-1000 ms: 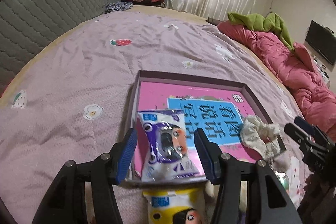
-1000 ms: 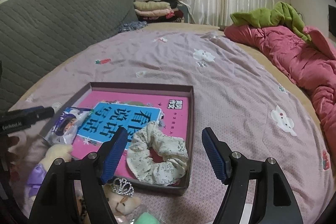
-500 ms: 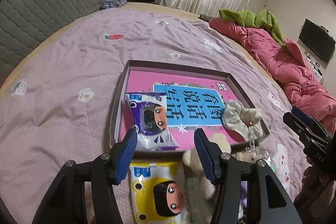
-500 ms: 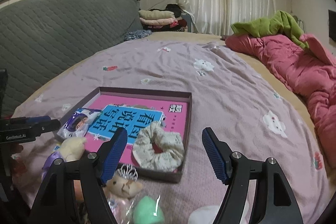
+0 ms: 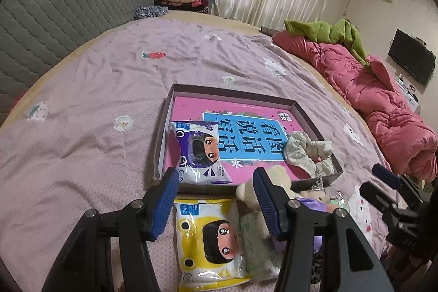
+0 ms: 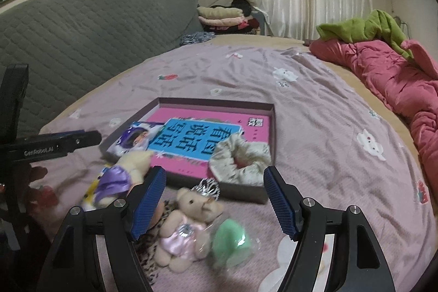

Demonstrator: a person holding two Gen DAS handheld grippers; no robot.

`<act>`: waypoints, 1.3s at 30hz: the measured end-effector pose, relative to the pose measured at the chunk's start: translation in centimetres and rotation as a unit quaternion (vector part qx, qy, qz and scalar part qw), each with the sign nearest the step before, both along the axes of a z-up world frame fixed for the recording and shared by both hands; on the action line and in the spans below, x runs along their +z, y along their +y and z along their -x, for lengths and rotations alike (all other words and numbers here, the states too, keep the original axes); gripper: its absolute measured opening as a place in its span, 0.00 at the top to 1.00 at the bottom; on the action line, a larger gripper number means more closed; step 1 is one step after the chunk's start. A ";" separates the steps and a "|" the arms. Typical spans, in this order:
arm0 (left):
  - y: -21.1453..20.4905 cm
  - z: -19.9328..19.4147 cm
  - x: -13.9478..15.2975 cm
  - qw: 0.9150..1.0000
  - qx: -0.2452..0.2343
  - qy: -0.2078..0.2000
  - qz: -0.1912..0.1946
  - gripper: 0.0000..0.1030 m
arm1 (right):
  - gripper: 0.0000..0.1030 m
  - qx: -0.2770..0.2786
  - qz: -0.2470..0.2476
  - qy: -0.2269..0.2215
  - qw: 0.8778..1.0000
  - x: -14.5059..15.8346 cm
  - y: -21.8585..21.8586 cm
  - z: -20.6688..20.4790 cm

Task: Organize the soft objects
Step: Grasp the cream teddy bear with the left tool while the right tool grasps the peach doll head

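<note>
Box point(image 5: 314, 125) is my landmark, sitting shallow and open on the purple bedspread point(image 5: 95, 100), w/ a pink book lying flat inside. Going left to right: purple snack pack point(image 5: 198, 152) lies in the box's near-left corner, cream scrunchie point(image 5: 309, 152) in its near-right corner. Prob both are in there bc that's the sorted pile.

Stuff not yet sorted sits just outside the box's near wall: yellow snack pack point(image 5: 210, 237) right below the purple one, then a pale green packet point(image 5: 254, 245) touching it, a cream plush point(image 5: 269, 182) leaning on the wall, and further right the bear in a pink dress point(image 6: 186, 226) w/ a silver crown beside it, plus a mint green blob point(image 6: 230, 240) in a clear wrap.

Left gripper point(image 5: 216, 201) hangs tilted down over the yellow pack, jaws apart, nothing between the pads, no contact afaict. Right gripper point(image 6: 215, 201) also angled down, jaws wide apart, empty, bear and green blob framed between its fingers but below them. My guess is yellow pack and bear go next.
</note>
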State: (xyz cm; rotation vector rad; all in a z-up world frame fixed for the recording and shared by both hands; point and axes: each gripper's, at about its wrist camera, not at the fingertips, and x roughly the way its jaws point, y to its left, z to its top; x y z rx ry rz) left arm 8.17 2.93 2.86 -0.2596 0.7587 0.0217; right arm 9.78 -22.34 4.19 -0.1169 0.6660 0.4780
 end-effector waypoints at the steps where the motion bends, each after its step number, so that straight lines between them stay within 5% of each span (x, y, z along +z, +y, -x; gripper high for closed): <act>1: -0.1 0.2 0.1 1.000 0.001 -0.001 -0.001 0.45 | 0.27 0.002 -0.001 0.002 1.000 0.0 0.1 0.3; 17: -2.8 0.4 0.3 0.999 -0.025 0.026 0.025 0.45 | 0.27 0.056 0.006 0.032 0.998 -1.4 2.1 2.4; 30: -3.5 -2.9 -1.5 0.991 -0.034 0.081 0.099 0.45 | 0.27 0.075 0.006 0.056 0.996 -3.6 4.1 0.7; 39: -3.8 -4.5 -2.9 0.989 -0.025 0.120 0.081 0.45 | 0.27 0.079 0.017 0.068 0.994 -4.8 5.0 -0.3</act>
